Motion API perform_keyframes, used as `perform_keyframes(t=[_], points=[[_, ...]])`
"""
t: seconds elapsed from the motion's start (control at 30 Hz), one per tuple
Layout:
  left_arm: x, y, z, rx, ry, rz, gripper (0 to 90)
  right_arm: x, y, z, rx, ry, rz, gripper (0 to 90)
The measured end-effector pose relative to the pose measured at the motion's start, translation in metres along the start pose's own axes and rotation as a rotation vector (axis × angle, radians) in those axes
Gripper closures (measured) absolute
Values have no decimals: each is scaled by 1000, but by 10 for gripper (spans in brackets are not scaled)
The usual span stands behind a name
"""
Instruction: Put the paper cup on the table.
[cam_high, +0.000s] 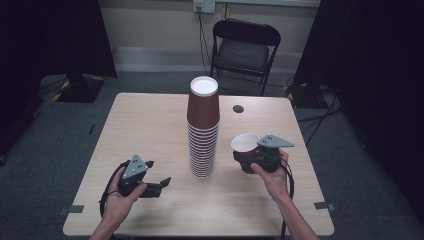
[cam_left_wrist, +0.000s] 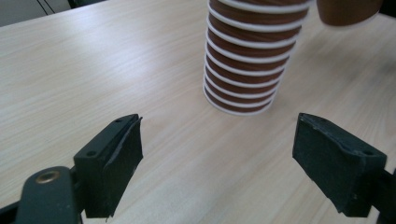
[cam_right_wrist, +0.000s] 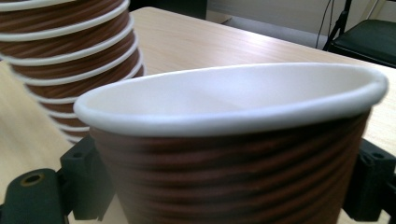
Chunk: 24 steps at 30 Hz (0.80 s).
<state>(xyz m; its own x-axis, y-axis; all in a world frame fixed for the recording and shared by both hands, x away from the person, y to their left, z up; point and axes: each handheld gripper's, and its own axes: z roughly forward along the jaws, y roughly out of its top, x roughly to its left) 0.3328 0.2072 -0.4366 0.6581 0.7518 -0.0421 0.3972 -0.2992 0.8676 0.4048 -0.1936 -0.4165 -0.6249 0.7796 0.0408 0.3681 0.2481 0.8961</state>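
A tall stack (cam_high: 203, 129) of brown ribbed paper cups with white rims stands upside down near the middle of the wooden table (cam_high: 145, 125). The cups are nested, so their rims form white rings up the lower part of the stack, and the top cup's white base faces up. In the left gripper view the bottom rims of the stack (cam_left_wrist: 247, 60) rest on the table, ahead of the jaws.

The right gripper (cam_high: 257, 159), held in the person's right hand (cam_high: 272, 176), is clamped on a single cup (cam_high: 245, 145) just right of the stack. This cup is mouth up and apart from the stack. In the right gripper view, the cup (cam_right_wrist: 233, 154) sits between the two black jaws, one against each side of its ribbed wall, and its mouth looks squeezed into an oval. Its white inside is empty.

The left gripper (cam_high: 157, 176) lies low near the table's front left, held in the left hand (cam_high: 120, 197), pointing toward the stack. Its jaws are wide apart with nothing between them, bare tabletop showing in the gap.

Behind the table stands a black folding chair (cam_high: 243, 50). A small dark round hole (cam_high: 238, 108) marks the tabletop behind the held cup.
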Motion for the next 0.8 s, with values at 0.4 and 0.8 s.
perform_keyframes(t=[0.4, 0.8], points=[[15, -15, -4, 4, 45, -40, 158, -18, 4, 23, 0, -33, 55, 107], [22, -24, -8, 15, 70, -67, 159, -27, 4, 63, 20, -20, 72, 106]])
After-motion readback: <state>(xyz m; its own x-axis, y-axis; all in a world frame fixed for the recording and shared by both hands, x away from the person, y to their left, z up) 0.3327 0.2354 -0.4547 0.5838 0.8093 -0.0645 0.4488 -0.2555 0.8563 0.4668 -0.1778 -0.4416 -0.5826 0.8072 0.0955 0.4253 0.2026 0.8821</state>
